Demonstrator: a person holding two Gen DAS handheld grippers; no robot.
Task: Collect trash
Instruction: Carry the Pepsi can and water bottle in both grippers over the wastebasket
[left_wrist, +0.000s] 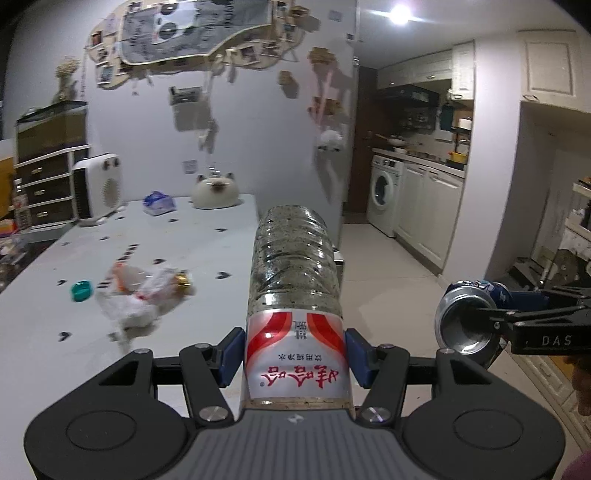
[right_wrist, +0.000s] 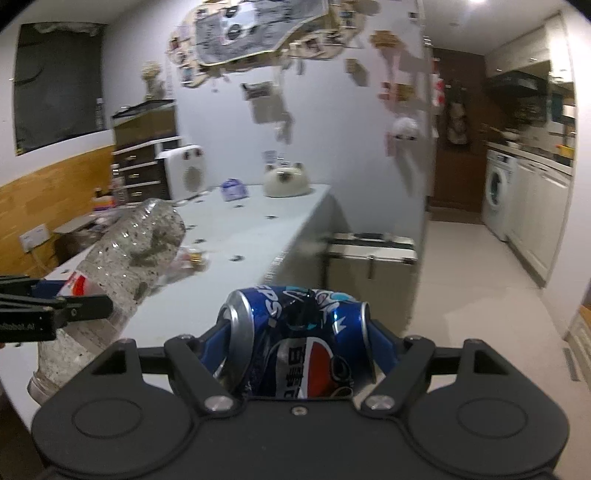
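A clear plastic bottle (left_wrist: 295, 273) with a red and white label sticks out ahead of my left gripper (left_wrist: 294, 354), whose blue pads are shut on the label. It hangs over the right edge of the white table (left_wrist: 207, 243). My right gripper (right_wrist: 295, 338) is shut on a dented blue Pepsi can (right_wrist: 299, 328) lying crosswise between its pads. In the left wrist view the can (left_wrist: 461, 325) and right gripper (left_wrist: 491, 306) float over the floor at the right. The right wrist view shows the bottle (right_wrist: 136, 243) and left gripper (right_wrist: 70, 295) at the left. Crumpled wrappers (left_wrist: 144, 295) and a teal cap (left_wrist: 81, 290) lie on the table.
A white fan heater (left_wrist: 98, 188), a tissue pack (left_wrist: 159, 203) and a cat-shaped ornament (left_wrist: 216, 192) stand at the table's far end. A metal case (right_wrist: 373, 258) sits on the floor beside the table. Tiled floor leads to a washing machine (left_wrist: 384, 192) and kitchen cabinets (left_wrist: 432, 210).
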